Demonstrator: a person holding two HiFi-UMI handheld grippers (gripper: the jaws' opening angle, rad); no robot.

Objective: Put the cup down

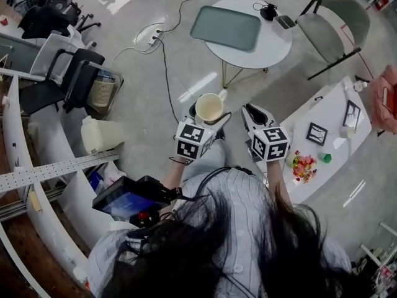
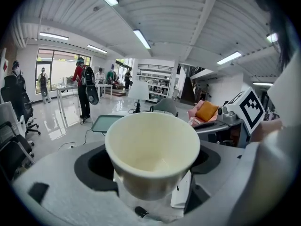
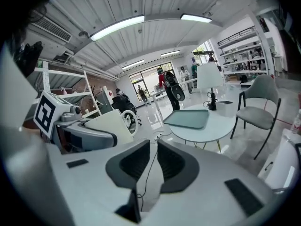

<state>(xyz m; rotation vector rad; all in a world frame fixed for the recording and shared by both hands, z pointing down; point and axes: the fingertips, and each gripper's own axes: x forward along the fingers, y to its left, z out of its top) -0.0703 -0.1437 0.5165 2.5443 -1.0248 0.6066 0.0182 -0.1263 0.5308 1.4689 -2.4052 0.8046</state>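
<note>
A cream paper cup (image 1: 209,107) hangs in the air over the grey floor, with my left gripper (image 1: 208,118) shut on its lower body. In the left gripper view the cup (image 2: 153,145) fills the middle and its inside is empty; the left gripper (image 2: 153,166) has a jaw on each side of it. My right gripper (image 1: 254,113) is level with the cup, a little to its right and apart from it. In the right gripper view the right gripper (image 3: 153,160) has its dark pads (image 3: 135,161) nearly together with nothing between them.
Ahead stands a round white table (image 1: 267,48) bearing a green tray (image 1: 225,27), with a grey chair (image 1: 332,23) beside it. A white desk (image 1: 332,104) with small things is at the right. Office chairs (image 1: 68,73) and a floor cable (image 1: 166,61) lie left.
</note>
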